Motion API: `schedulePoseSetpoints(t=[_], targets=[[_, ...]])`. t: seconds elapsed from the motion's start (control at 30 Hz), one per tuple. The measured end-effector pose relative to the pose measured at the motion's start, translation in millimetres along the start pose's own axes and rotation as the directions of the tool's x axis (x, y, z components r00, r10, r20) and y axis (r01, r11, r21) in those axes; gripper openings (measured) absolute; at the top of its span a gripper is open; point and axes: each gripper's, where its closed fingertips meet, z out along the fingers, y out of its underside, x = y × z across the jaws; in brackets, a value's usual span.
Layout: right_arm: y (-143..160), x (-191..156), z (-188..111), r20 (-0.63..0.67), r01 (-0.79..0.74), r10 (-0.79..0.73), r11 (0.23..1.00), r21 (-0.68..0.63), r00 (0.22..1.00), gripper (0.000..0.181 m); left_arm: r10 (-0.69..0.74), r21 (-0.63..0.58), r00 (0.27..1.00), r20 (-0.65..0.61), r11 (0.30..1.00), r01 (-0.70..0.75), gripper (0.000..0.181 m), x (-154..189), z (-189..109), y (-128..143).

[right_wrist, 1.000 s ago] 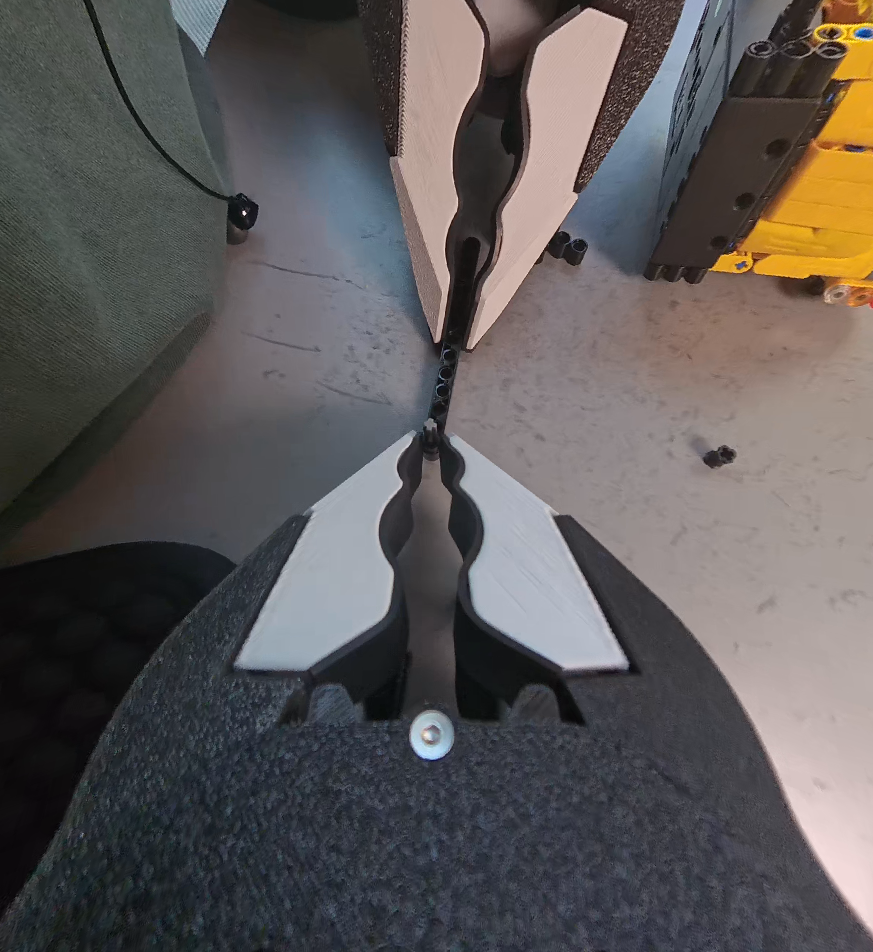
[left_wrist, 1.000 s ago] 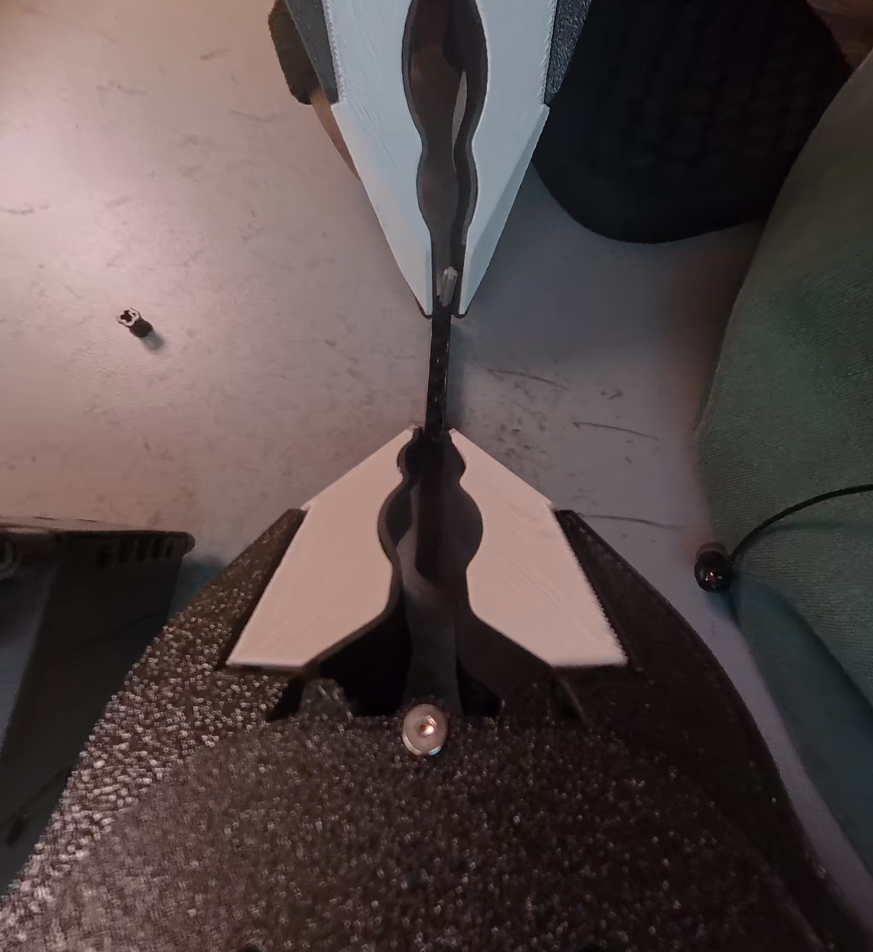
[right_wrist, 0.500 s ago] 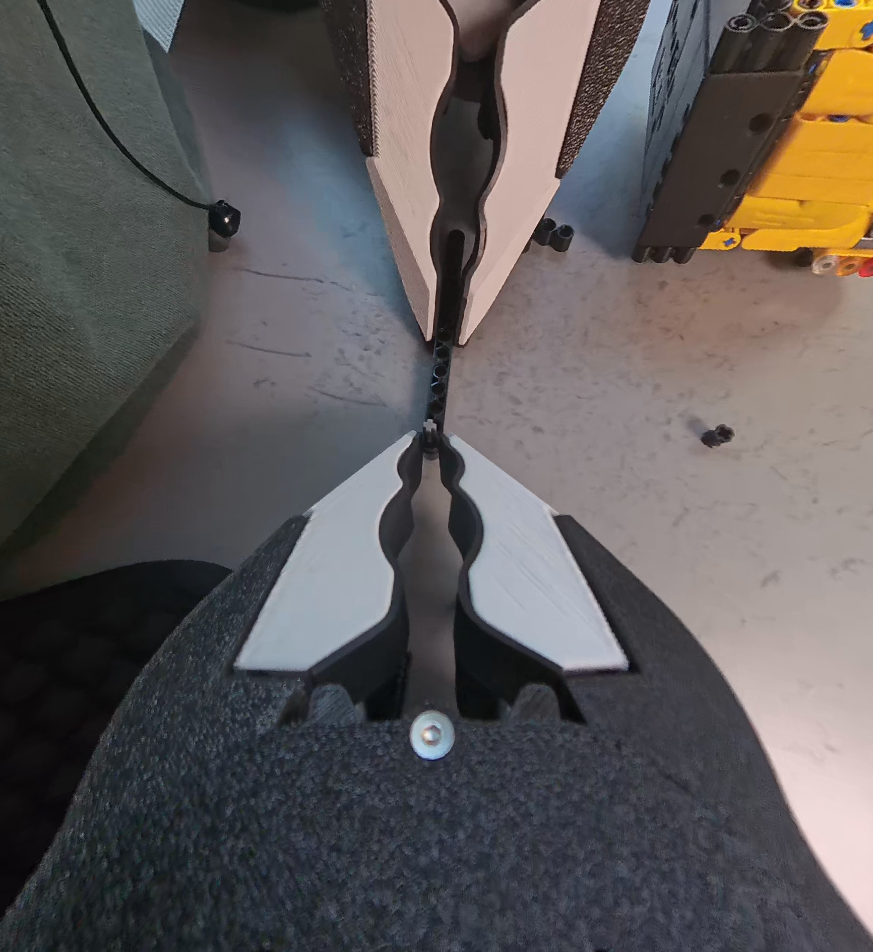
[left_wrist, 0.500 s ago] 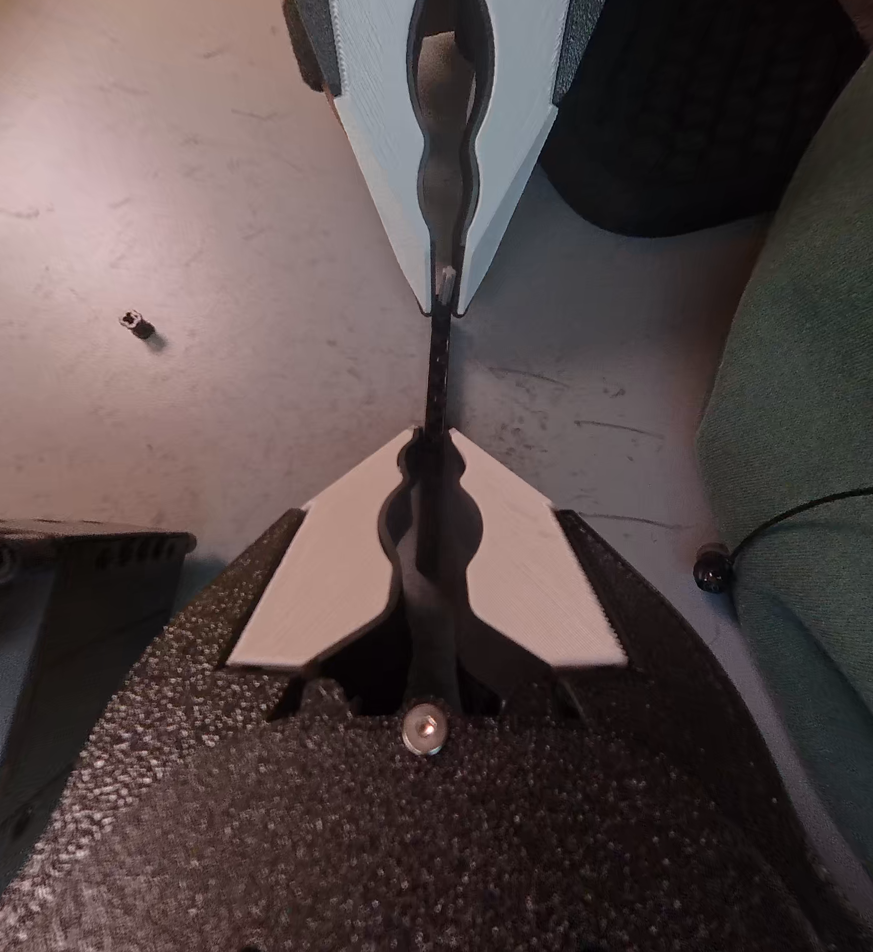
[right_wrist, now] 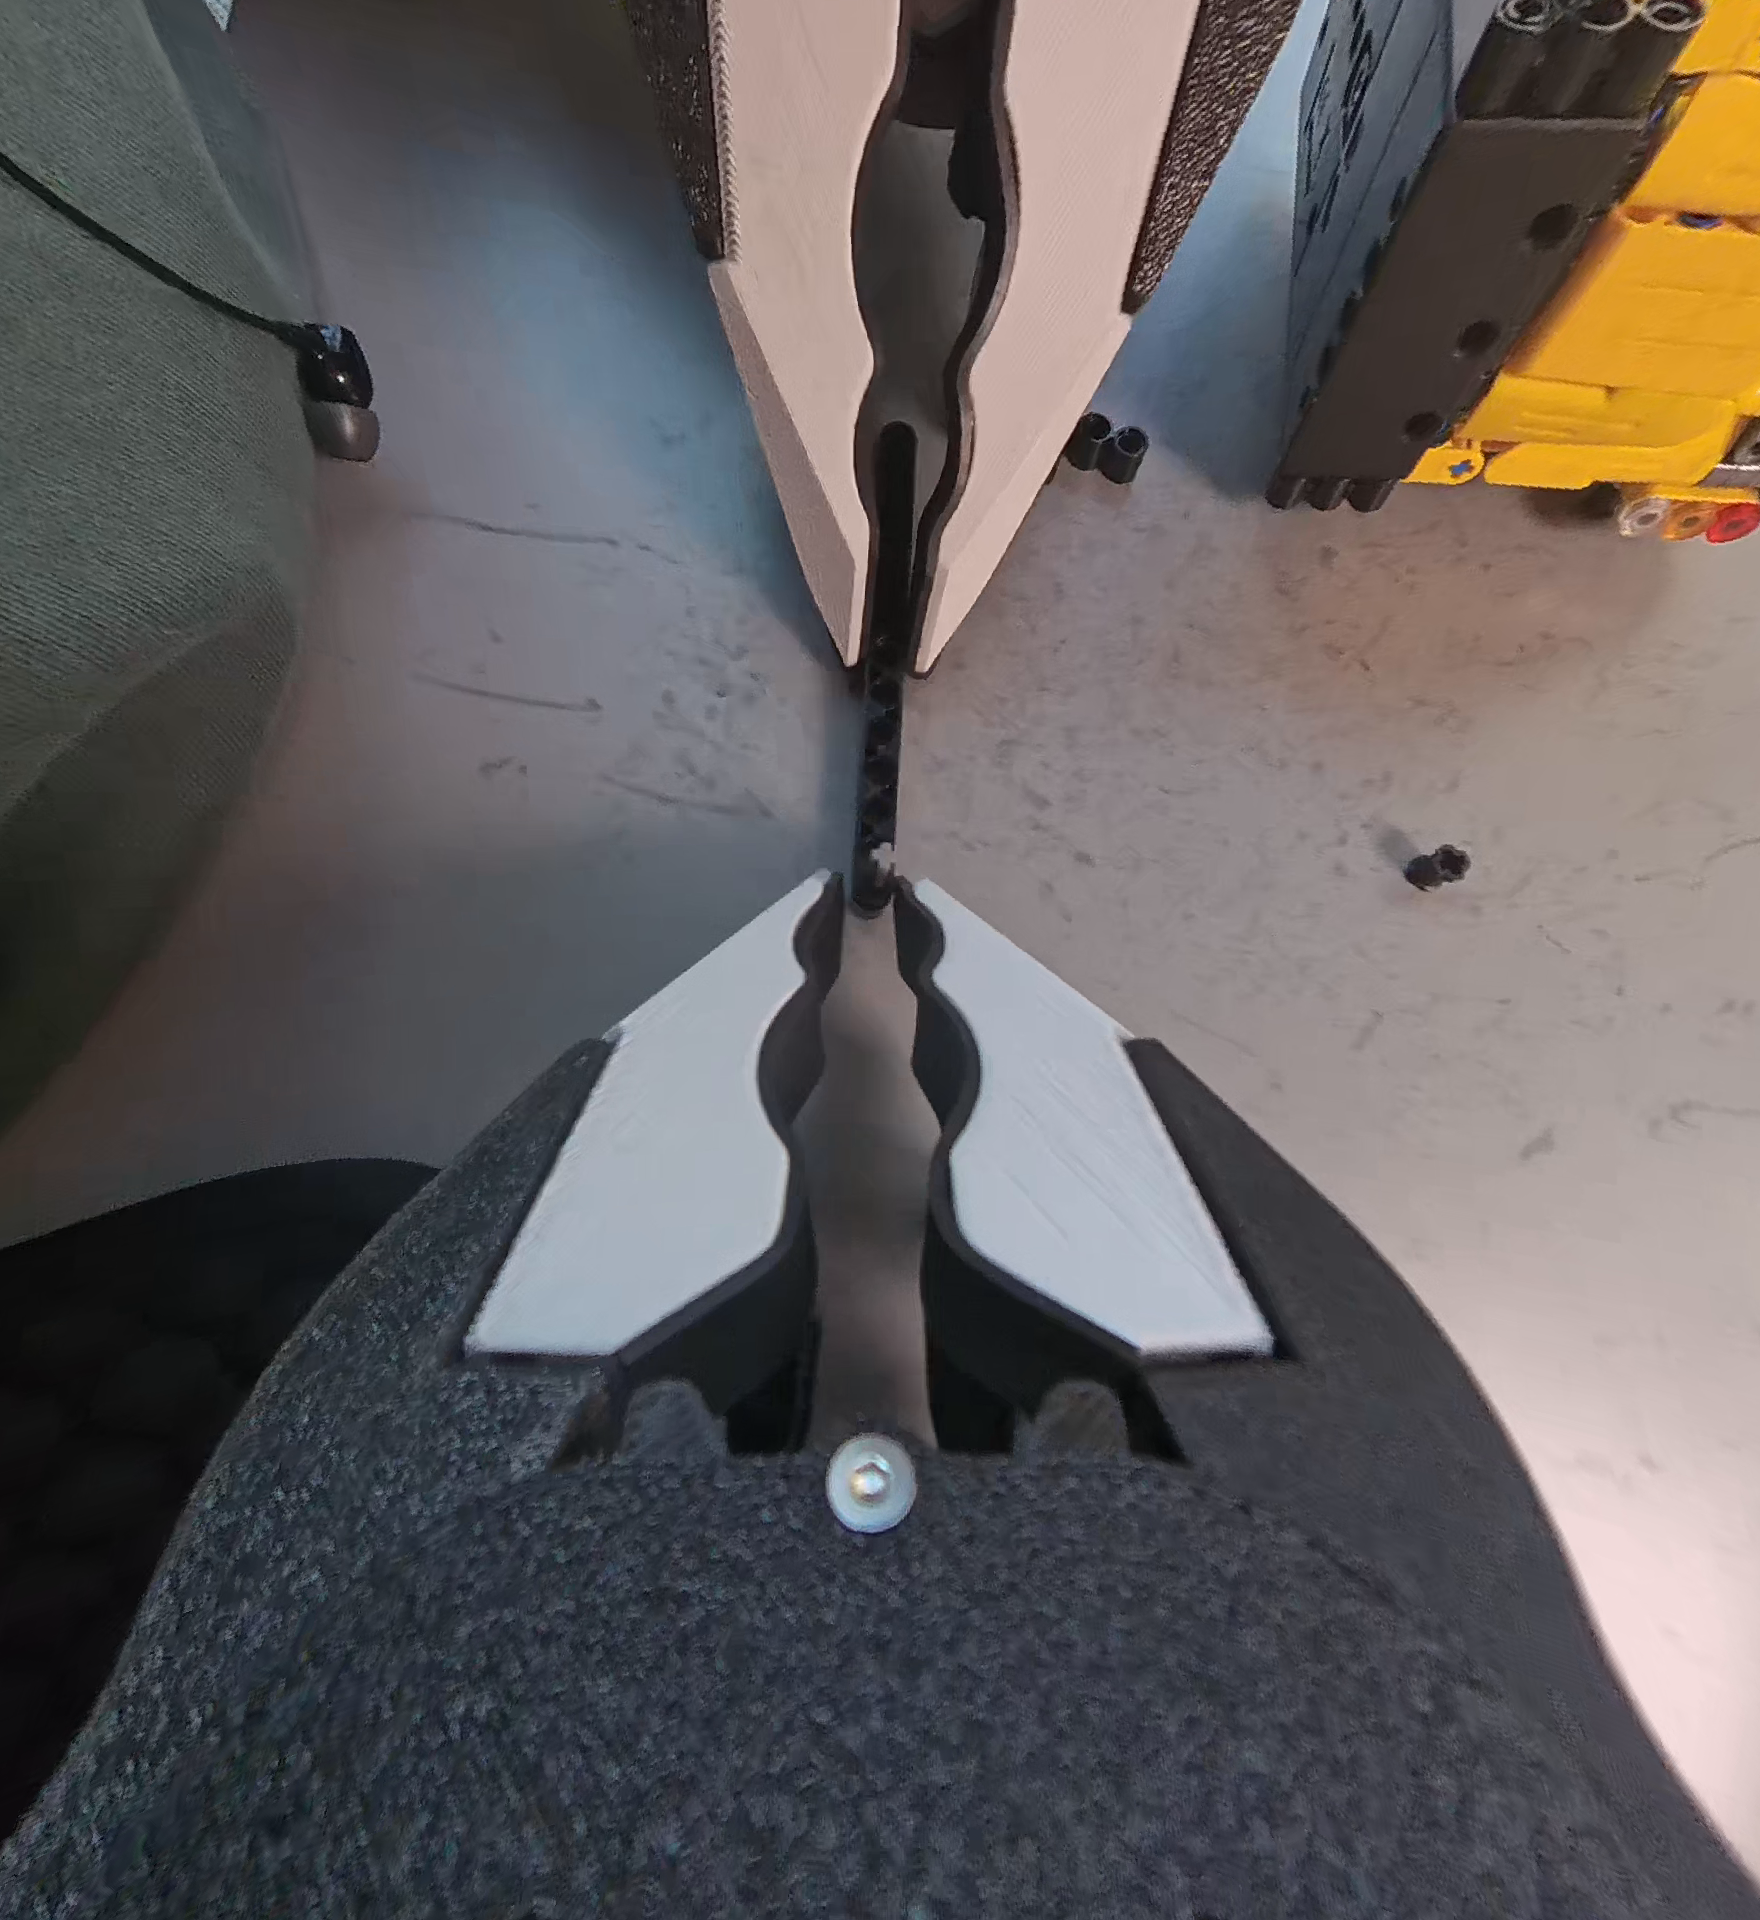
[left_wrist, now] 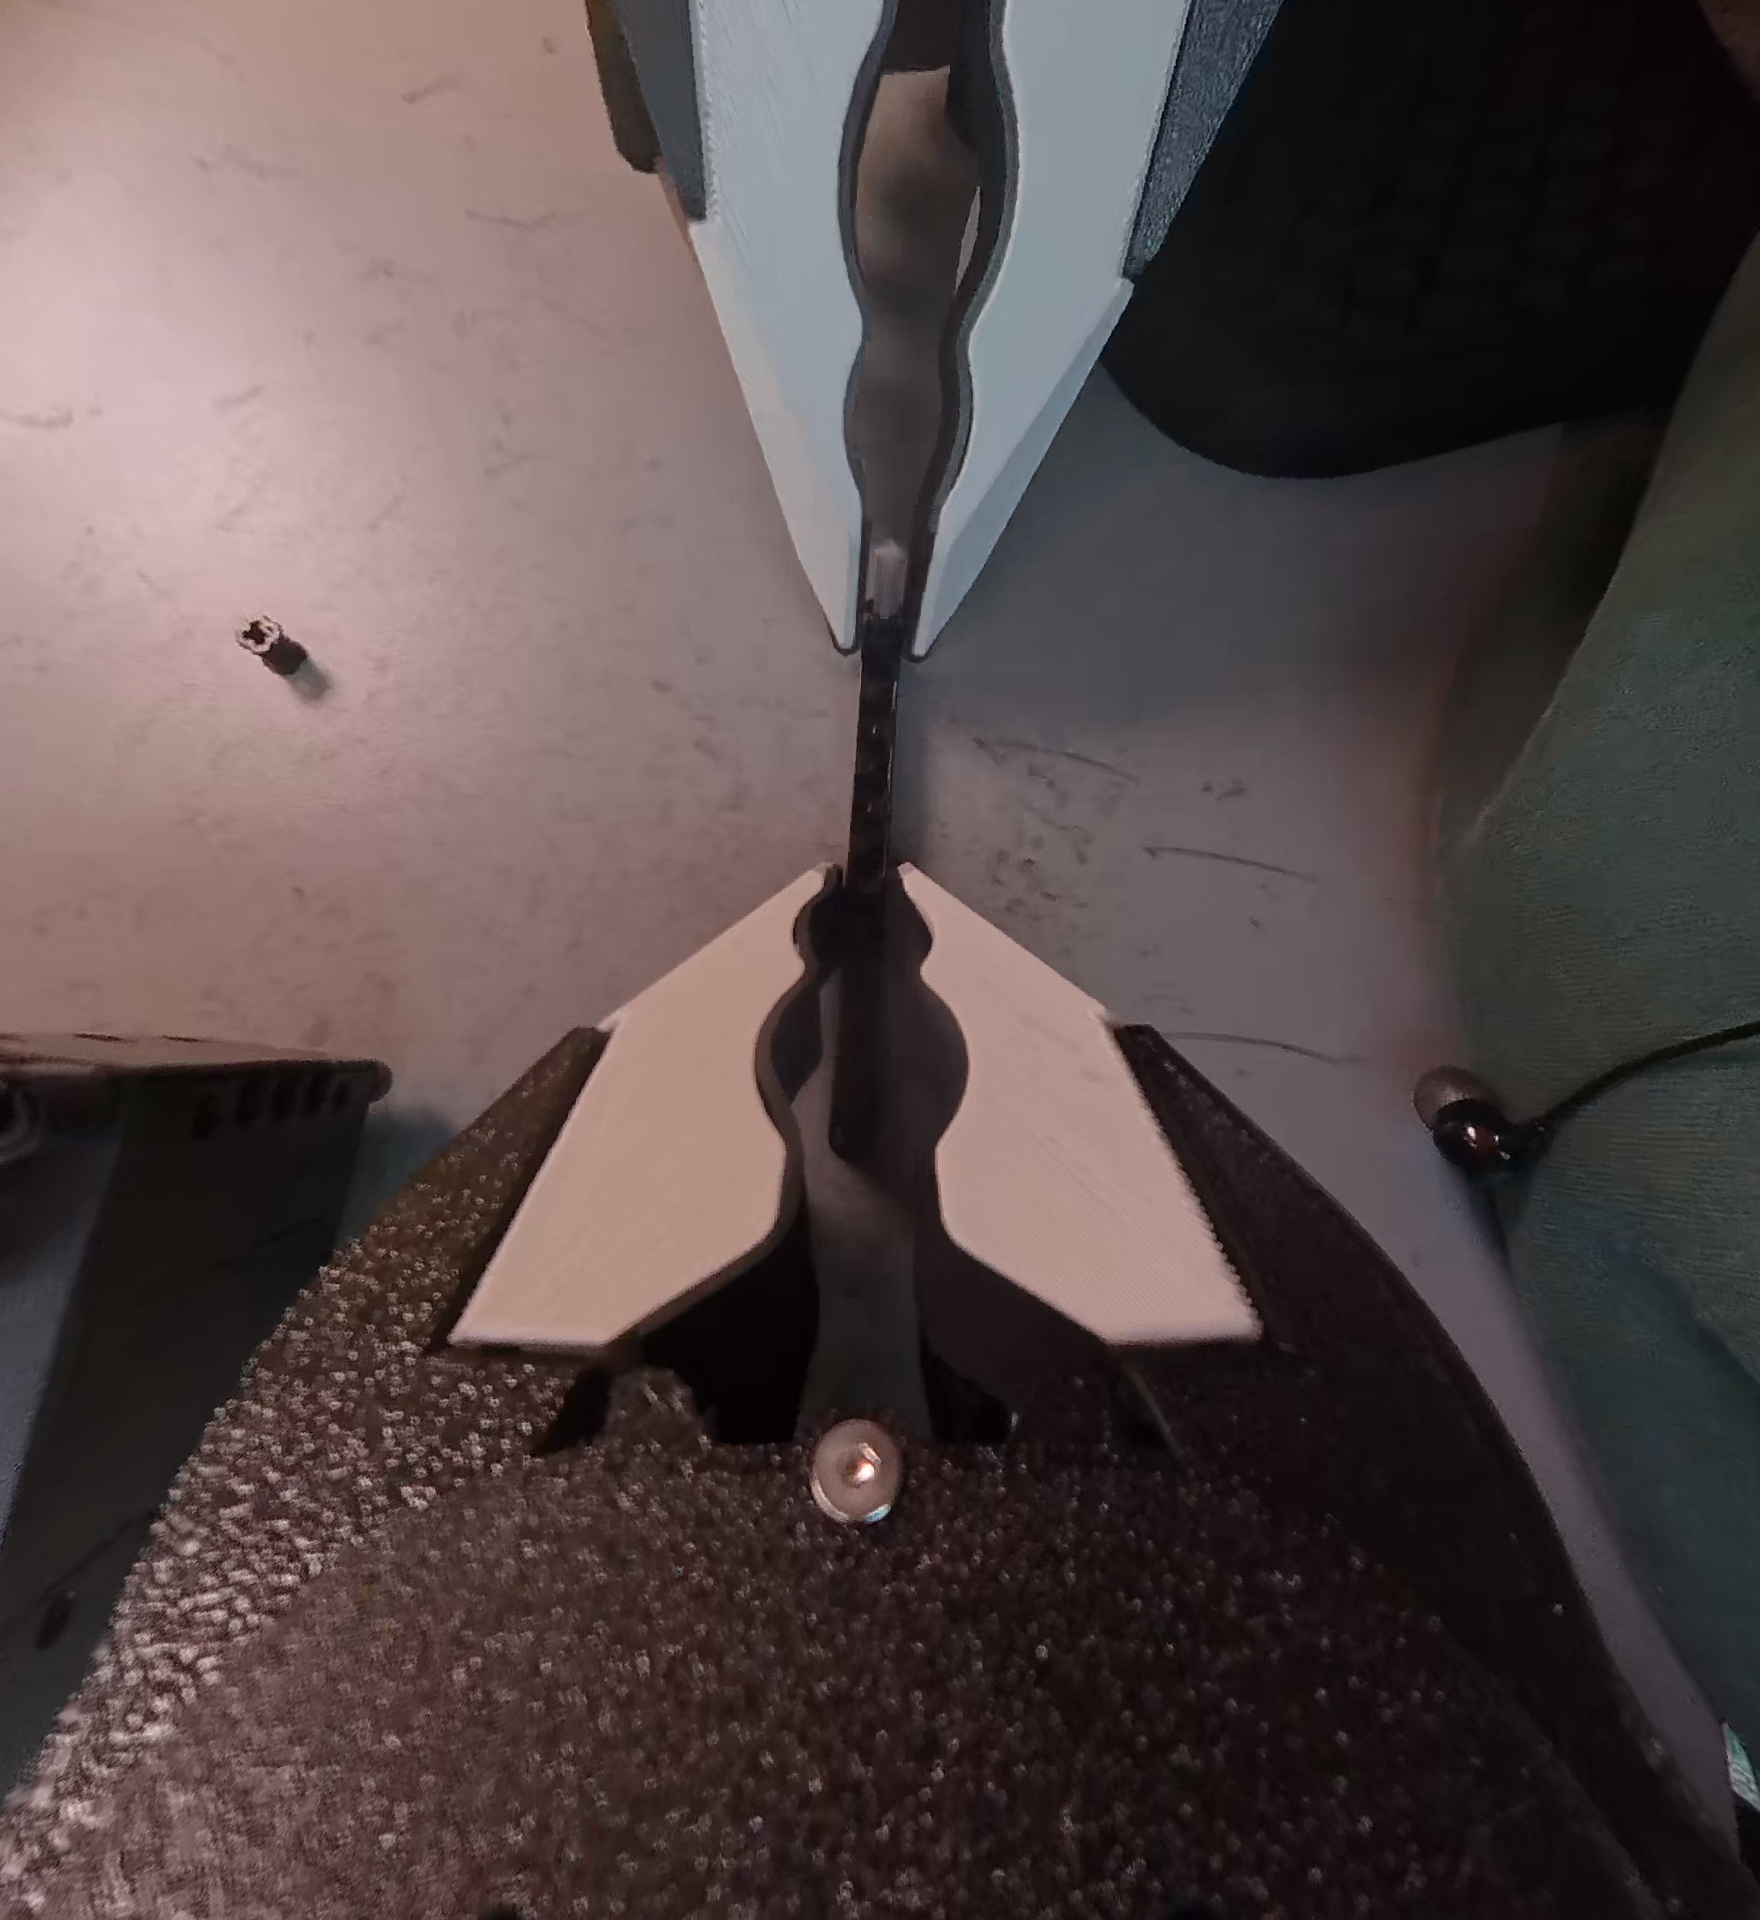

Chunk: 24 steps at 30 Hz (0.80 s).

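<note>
We see the left gripper closed on a thin black perforated beam, whose near end runs back between the white fingers toward 6 o'clock. The beam points straight out to 12 o'clock, where its far end sits pinched in the tips of the right gripper, which faces us tip to tip. A small pale pin shows at that far end, just inside the right gripper's tips.

From the right wrist view we find the same line reversed: the right gripper is clamped on the very end of the beam, and the left gripper at 12 o'clock takes in much more of its length. The beam hangs clear above the grey scuffed table.

On the table, a tiny black connector lies at 3 o'clock of the right gripper, well apart; the left wrist view shows it at 10 o'clock. A short black double piece rests just beside the left gripper's finger. A yellow and black brick model stands at 2 o'clock. Green fabric with a thin black cord and earbud fills the 10 o'clock side.
</note>
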Motion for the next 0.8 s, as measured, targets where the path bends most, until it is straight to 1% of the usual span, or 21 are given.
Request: schedulePoseSetpoints(t=[0.07, 0.13, 0.2, 0.3, 0.37, 0.43, 0.57, 0.67, 0.8], targets=[[-0.5, 1.1, 0.9, -0.004, 0.005, -0.005, 1.0, -0.003, 1.0, 0.007, -0.011, 0.041, 1.0, -0.009, 0.999, 0.012, 0.013, -1.5, -11.1, -6.1], [-0.4, 4.9, 0.9, -0.017, 0.012, -0.012, 1.0, -0.012, 1.0, 0.007, -0.026, 0.129, 1.0, -0.001, 0.991, 0.026, 0.015, -8.0, -35.0, -20.6], [-0.9, 6.2, 1.7, -0.016, 0.022, -0.022, 1.0, -0.015, 1.0, 0.007, -0.042, 0.196, 0.998, 0.047, 0.98, 0.032, 0.016, -20.6, -63.4, -29.8], [-0.5, 9.6, 1.2, -0.024, 0.031, -0.032, 0.999, -0.023, 0.999, 0.008, -0.045, 0.248, 0.986, 0.158, 0.969, 0.004, 0.014, -36.7, -100.7, -29.8], [-3.2, 9.8, -1.2, -0.032, 0.034, -0.035, 0.999, -0.017, 0.999, 0.016, -0.061, 0.245, 0.978, 0.201, 0.969, 0.01, 0.014, -40.5, -113.9, -21.0], [-10.0, 9.0, -7.4, -0.044, 0.038, -0.037, 0.999, 0.005, 0.998, 0.019, -0.076, 0.203, 0.97, 0.23, 0.979, 0.029, 0.015, -43.3, -113.7, -3.5], [-19.8, 13.3, -21.4, -0.101, 0.036, -0.033, 0.999, 0.032, 0.994, 0.022, -0.111, 0.115, 0.972, 0.206, 0.989, 0.089, 0.019, -41.5, -83.1, 30.0], [-15.2, 11.4, -20.0, -0.115, 0.027, -0.026, 1.0, 0.009, 0.993, 0.022, -0.079, 0.054, 0.976, 0.205, 0.996, 0.069, 0.02, -39.2, -63.8, 37.8], [-2.7, 10.9, -7.2, -0.122, -0.009, 0.006, 0.999, -0.031, 0.993, 0.022, -0.024, -0.025, 0.974, 0.223, 0.999, 0.03, 0.017, -39.9, -48.7, 42.3]])
